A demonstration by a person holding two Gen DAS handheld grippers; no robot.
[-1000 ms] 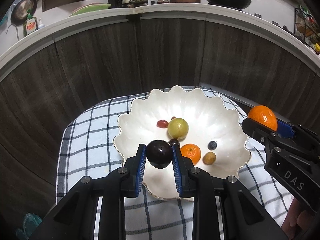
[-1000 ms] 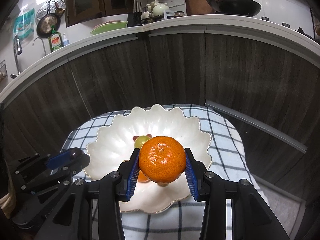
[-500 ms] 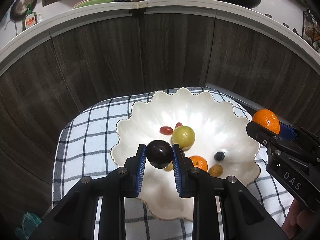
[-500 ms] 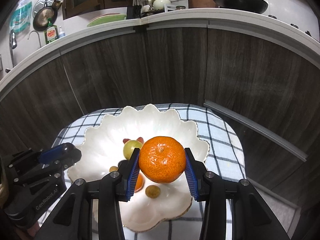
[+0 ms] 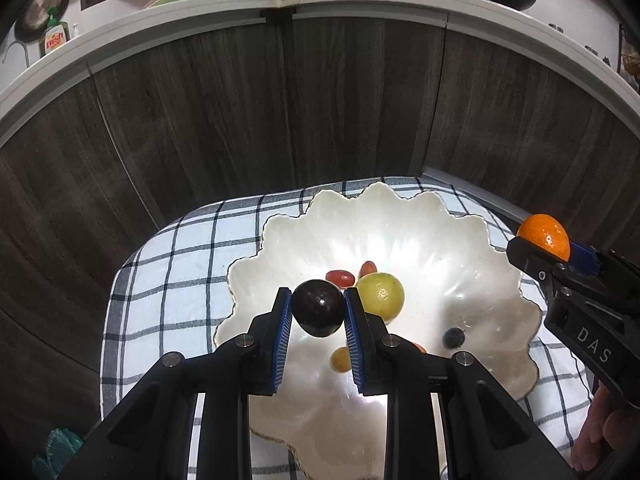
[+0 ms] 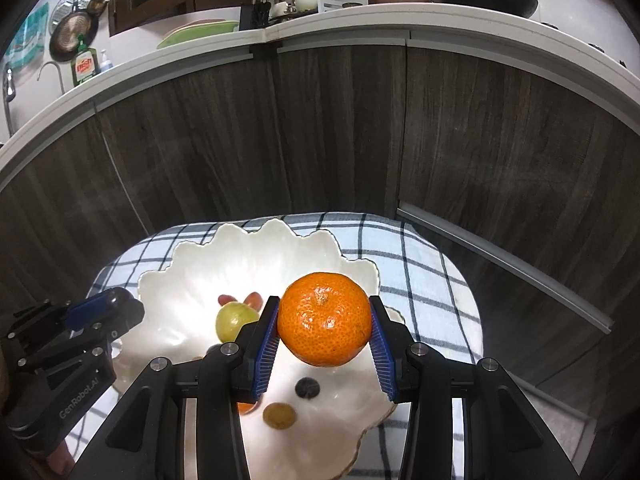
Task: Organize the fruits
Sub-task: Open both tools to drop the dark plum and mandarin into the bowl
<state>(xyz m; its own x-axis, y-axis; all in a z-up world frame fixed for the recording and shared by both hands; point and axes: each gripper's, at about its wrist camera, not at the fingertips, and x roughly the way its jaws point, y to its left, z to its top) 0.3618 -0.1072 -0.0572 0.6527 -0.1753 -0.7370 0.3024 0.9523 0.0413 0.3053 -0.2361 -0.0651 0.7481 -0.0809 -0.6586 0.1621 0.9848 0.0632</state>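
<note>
My left gripper (image 5: 318,312) is shut on a dark purple plum (image 5: 319,307) and hangs over the near left part of a white scalloped bowl (image 5: 404,216). My right gripper (image 6: 323,320) is shut on an orange mandarin (image 6: 323,318) above the bowl (image 6: 224,256); from the left wrist it shows at the right with the mandarin (image 5: 545,237). In the bowl lie a yellow-green fruit (image 5: 381,295), two red grape tomatoes (image 5: 340,278), a blueberry (image 5: 453,337), a small tan fruit (image 5: 340,359) and a partly hidden small orange one.
The bowl rests on a blue-and-white checked cloth (image 5: 176,264) over a small table. Dark wooden cabinet fronts (image 5: 320,112) rise close behind it, under a white counter (image 5: 360,0) with dishes and a wok. A grey rail (image 6: 504,268) runs along the right.
Both grippers have moved forward over the bowl with their fruit still held. The bowl and its fruit now sit lower and nearer in both views.
</note>
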